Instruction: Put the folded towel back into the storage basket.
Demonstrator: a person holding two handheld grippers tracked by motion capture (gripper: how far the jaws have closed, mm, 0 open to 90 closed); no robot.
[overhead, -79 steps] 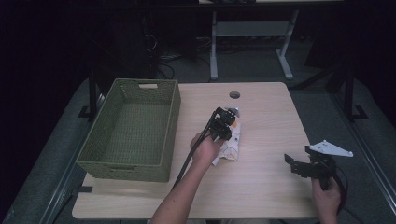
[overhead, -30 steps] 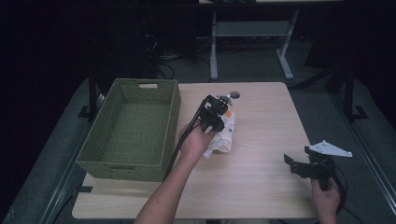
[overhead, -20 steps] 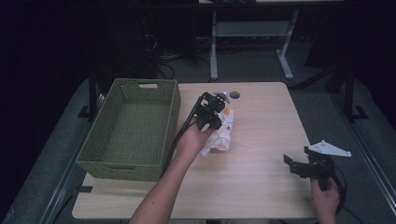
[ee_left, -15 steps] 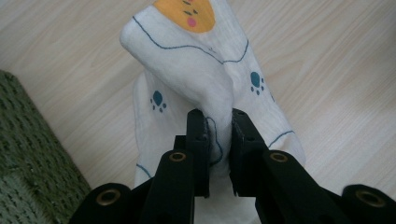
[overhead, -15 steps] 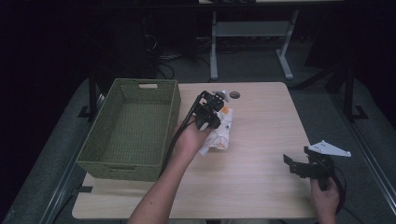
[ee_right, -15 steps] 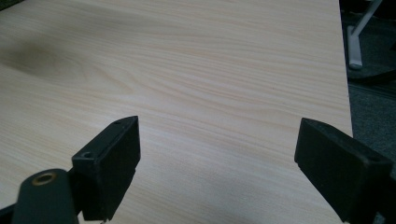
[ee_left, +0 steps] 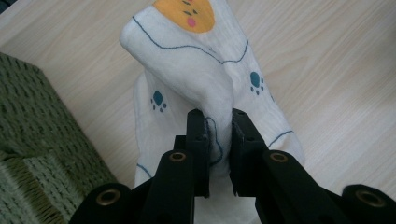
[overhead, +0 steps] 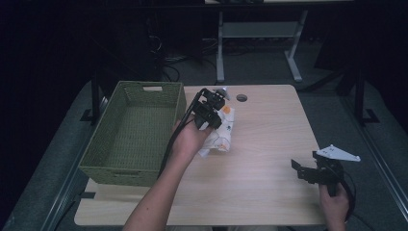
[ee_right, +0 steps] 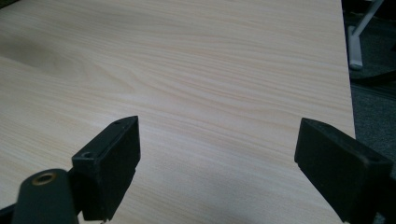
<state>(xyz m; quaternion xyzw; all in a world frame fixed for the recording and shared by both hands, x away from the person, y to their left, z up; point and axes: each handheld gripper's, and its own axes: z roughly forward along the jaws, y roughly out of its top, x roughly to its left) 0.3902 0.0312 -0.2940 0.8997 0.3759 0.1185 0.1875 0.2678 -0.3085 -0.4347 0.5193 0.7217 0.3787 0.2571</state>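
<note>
White cotton, printed with blue paw marks and an orange face, is the cloth (ee_left: 196,70) pinched in the left gripper (ee_left: 218,135): in the left gripper view the two black jaws are drawn close together on a raised fold of it, and the rest of the fabric drapes down toward the pale wooden table (ee_left: 327,70). In the high view the same cloth (overhead: 222,137) sits just above the middle of the frame, beside the right-hand wall of the green woven basket (overhead: 130,139), with the left gripper (overhead: 208,113) over its upper part and the person's left hand (overhead: 189,140) behind it. From that view I cannot tell how much of the cloth touches the tabletop. Low in the lower right of the high view the right gripper (overhead: 308,171) is held near the table's front edge, well apart from the cloth. In the right gripper view its jaws stand wide apart with bare wood (ee_right: 210,70) between them, gripping nothing.
</note>
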